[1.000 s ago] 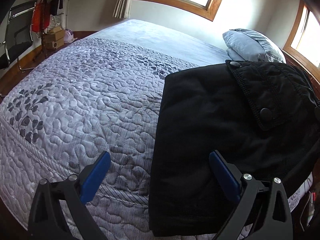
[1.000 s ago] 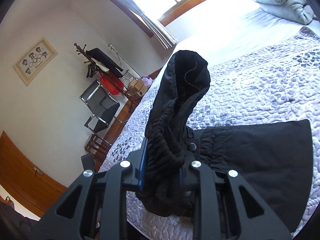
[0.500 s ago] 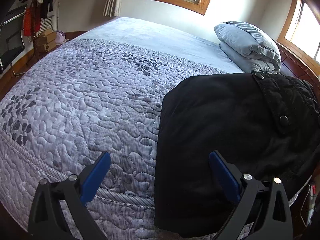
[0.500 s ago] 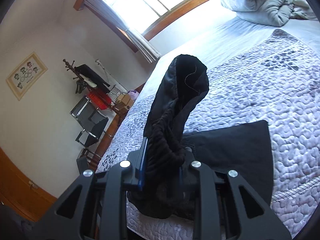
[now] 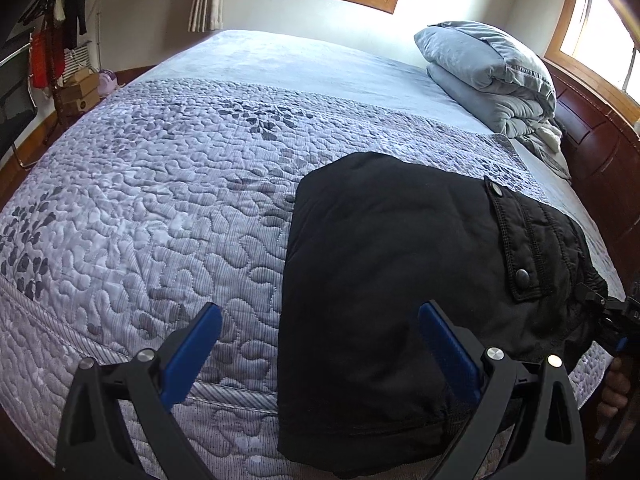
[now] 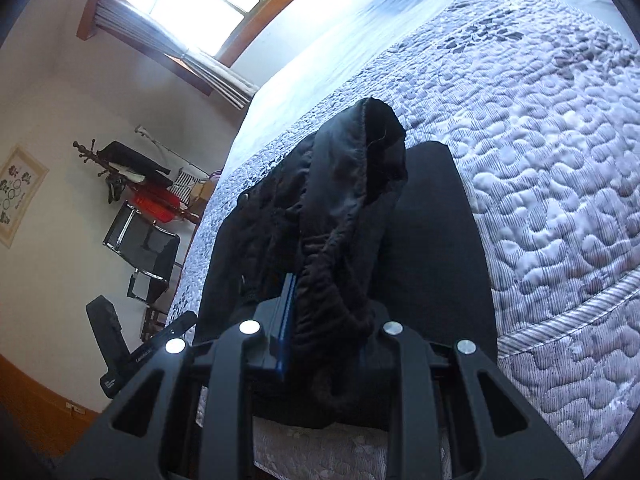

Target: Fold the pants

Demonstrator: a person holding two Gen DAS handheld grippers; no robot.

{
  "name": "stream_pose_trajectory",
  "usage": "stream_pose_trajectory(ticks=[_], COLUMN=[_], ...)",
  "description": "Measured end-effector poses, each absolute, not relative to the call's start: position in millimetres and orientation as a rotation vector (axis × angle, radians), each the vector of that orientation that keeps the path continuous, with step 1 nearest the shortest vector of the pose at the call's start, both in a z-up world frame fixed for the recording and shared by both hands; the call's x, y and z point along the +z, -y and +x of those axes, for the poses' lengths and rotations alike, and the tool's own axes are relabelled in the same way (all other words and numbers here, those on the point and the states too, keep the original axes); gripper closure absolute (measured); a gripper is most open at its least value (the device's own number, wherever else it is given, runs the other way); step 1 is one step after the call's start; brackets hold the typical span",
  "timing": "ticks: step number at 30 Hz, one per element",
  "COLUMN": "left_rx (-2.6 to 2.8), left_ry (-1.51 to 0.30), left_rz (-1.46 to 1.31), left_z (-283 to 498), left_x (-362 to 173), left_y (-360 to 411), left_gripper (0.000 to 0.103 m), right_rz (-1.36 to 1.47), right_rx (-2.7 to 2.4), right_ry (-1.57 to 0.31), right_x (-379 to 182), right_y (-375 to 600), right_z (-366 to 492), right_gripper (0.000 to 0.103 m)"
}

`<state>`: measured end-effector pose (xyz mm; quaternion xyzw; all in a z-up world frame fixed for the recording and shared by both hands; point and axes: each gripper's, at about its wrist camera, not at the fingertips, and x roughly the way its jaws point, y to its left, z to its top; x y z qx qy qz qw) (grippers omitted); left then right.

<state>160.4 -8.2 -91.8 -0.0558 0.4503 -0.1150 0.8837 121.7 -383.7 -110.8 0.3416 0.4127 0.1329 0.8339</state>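
Black pants (image 5: 392, 264) lie folded on the quilted bed, near its front right edge, with a snap pocket flap (image 5: 524, 240) facing up. My left gripper (image 5: 320, 344) is open and empty, hovering above the pants' left edge. My right gripper (image 6: 320, 308) is shut on the bunched elastic waistband of the pants (image 6: 344, 208) and holds it raised above the rest of the pants. The right gripper also shows at the right edge of the left wrist view (image 5: 616, 316).
The lavender quilted bedspread (image 5: 160, 200) covers the bed. A folded grey duvet (image 5: 488, 76) sits near the wooden headboard (image 5: 600, 152). A chair (image 6: 140, 248) and a coat rack (image 6: 120, 168) stand by the wall left of the bed.
The right gripper has tilted down and lowered the held waistband toward the folded pants. The left gripper has drawn back slightly; more of the bed and duvet show.
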Motion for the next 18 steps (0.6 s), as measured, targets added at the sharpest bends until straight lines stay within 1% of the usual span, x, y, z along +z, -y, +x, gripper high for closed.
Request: stream_pose_trajectory(ticks=[5,6,7,9,11,12,13,17,18], left_rx=[-0.247,-0.25,-0.25,-0.247,-0.243,-0.241,-0.239,-0.235,-0.234], left_ry=[-0.946,-0.948,-0.949,-0.953,-0.956,-0.957,-0.959,-0.962,-0.961], left_rz=[-0.097,-0.097,-0.097,-0.093,-0.087,-0.086,-0.086,-0.091,-0.089], left_z=[161.0,161.2,161.2,161.3,161.2,161.5,161.7,161.8,161.7], left_x=[-93.7,-94.3,-94.7,-96.1,-97.7,-98.1,-98.8,-99.5,-99.3], left_y=[16.2,16.9,17.2,17.0,15.5,15.1,13.9,11.5,11.7], left_gripper=[0.004,0.004,0.004,0.004,0.004,0.004,0.004,0.004,0.004], right_rz=[0.686,0.681,0.675,0.645,0.618,0.621,0.634,0.714,0.723], right_rx=[0.26,0.255,0.245,0.204,0.198,0.195,0.19,0.213,0.217], right_ry=[-0.895,-0.902,-0.916,-0.945,-0.934,-0.932,-0.929,-0.928,-0.935], right_x=[-120.3,-122.8,-125.8,-127.7,-125.3,-124.3,-123.7,-127.3,-129.3], right_y=[379.0,379.4,380.2,380.1,382.1,384.7,388.4,402.1,403.0], right_z=[124.5,125.3,125.7,123.2,117.1,113.7,111.5,107.1,107.3], right_gripper=[0.079,0.076,0.062,0.044,0.042,0.033,0.03,0.032,0.038])
